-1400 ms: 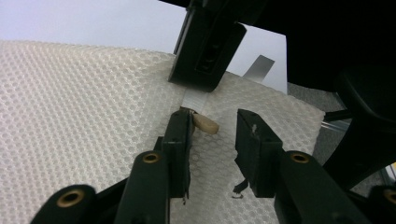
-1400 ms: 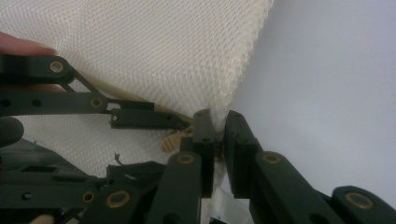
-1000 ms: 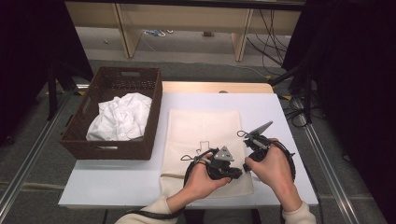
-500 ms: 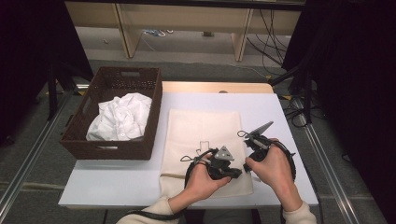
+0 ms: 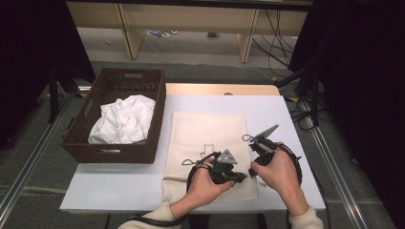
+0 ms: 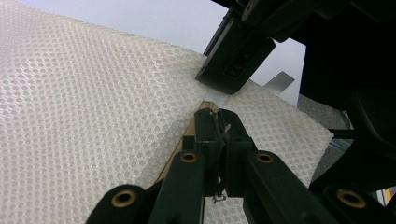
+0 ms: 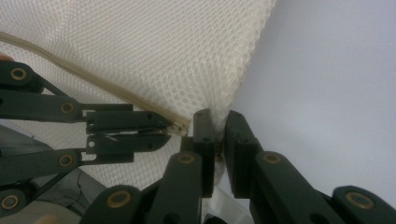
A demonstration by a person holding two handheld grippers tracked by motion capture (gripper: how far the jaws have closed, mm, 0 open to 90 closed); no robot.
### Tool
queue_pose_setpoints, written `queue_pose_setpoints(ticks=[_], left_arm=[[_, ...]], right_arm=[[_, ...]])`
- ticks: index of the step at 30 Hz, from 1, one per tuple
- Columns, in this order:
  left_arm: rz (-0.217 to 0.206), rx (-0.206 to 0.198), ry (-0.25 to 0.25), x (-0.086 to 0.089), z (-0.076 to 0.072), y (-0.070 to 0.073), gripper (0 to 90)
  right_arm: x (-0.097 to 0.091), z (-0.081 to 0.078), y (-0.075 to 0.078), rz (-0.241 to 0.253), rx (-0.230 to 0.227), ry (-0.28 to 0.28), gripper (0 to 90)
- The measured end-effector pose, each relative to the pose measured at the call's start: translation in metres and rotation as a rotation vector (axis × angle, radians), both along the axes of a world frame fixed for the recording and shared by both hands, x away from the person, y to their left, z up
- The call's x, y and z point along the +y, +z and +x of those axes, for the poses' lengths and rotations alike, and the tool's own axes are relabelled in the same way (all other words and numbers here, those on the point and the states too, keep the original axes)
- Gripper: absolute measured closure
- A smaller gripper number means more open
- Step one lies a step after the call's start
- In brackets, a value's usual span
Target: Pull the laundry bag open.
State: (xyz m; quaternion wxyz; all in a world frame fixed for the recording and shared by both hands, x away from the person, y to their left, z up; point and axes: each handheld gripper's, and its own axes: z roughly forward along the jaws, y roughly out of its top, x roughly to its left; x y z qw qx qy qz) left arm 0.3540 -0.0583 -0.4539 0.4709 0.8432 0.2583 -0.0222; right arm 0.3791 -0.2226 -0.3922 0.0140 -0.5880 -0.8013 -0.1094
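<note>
At the near right part of the surface [image 5: 119, 191] lay one cream mesh bag [image 5: 210, 138], flat, with its long sides running away from the person and its near edge close to the surface's front edge. A beige zipper [image 7: 93, 79] ran along the bag's near end. The left tongs [image 6: 218, 135] were closed on the zipper's end, pads pressed together with a small metal piece, probably the pull, pinched between them. The right tongs [image 7: 215, 135] were clamped on the mesh at the bag's near right corner, fabric bunched between the pads, just beside the left pair. In the high view the left tongs [image 5: 241, 177] and the right tongs [image 5: 252, 172] met almost tip to tip over that corner.

Bare white surface showed to the right of the bag as a narrow strip, and a wider open stretch lay in front of the basket at the left. The left hand [image 5: 206, 180] came in from the bottom, angled rightward; the right hand [image 5: 277, 171] came in beside it, angled leftward, wrist low over the front edge. Each carried a looping black cable.

One dark brown woven basket [image 5: 148, 143] stood at the far left, just beside the bag's left edge, and held one heap of crumpled white cloth [image 5: 123, 120].
</note>
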Motion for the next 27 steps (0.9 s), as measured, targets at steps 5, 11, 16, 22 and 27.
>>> queue_pose_setpoints(ticks=[5, 11, 16, 22, 27], left_arm=[[-0.003, 0.001, 0.0, 0.004, -0.001, 0.0, 87.0], [-0.001, 0.0, 0.004, 0.007, -0.002, 0.001, 87.0], [0.001, -0.001, 0.007, 0.008, -0.003, 0.001, 87.0], [0.01, -0.018, 0.002, 0.01, -0.004, 0.003, 87.0], [0.005, -0.017, 0.007, 0.013, -0.004, 0.004, 87.0]], right_arm=[[-0.001, 0.001, 0.0, -0.007, 0.035, 0.007, 84.7], [0.002, 0.0, -0.002, -0.009, 0.019, -0.006, 84.6], [0.0, 0.002, -0.004, -0.011, 0.019, 0.043, 84.6], [0.002, 0.001, -0.004, -0.021, 0.048, 0.014, 84.6], [0.002, 0.001, -0.004, -0.017, 0.027, 0.03, 84.6]])
